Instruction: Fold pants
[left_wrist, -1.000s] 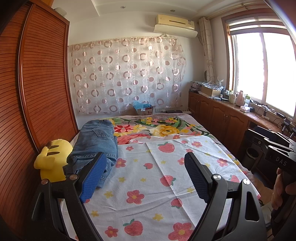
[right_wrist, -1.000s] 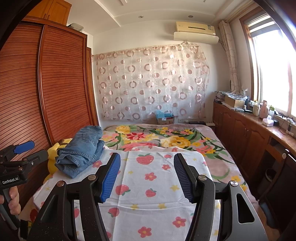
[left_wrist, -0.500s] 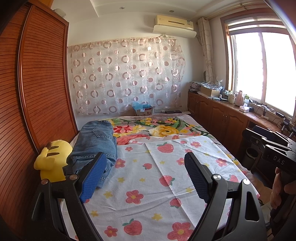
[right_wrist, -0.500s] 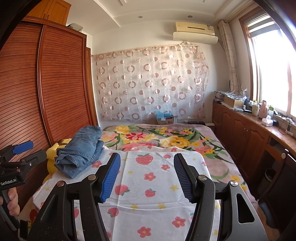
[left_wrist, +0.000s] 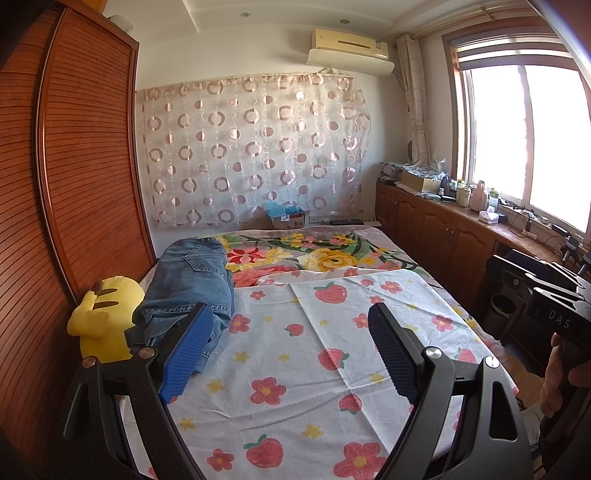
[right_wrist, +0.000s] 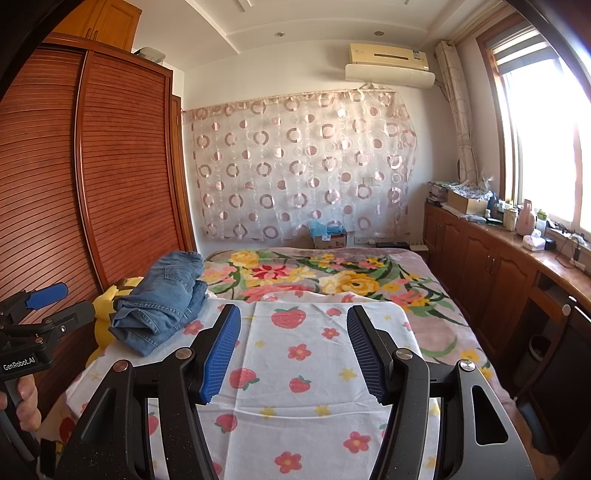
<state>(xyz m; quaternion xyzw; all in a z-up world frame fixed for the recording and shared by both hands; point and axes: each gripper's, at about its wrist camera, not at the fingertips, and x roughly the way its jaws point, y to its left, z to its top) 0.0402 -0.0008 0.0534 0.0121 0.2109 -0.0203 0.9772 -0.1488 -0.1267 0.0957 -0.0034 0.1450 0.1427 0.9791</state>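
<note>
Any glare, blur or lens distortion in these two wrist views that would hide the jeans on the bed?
Left wrist view: window blown out white, wardrobe bowed by the fisheye, jeans sharp and evenly lit. Right wrist view: window overexposed with haze spilling onto the counter, black vignette in the corners, jeans clear; no motion blur in either.

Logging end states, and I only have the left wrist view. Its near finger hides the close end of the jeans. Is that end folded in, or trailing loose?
Observer: In the right wrist view that end shows whole: the jeans are a compact folded bundle, with the near edge lying on the strawberry sheet and nothing trailing.
Operator: And the right gripper's jaws? I see only its body.
Observer: The right gripper is open, with nothing between its pads.
</note>
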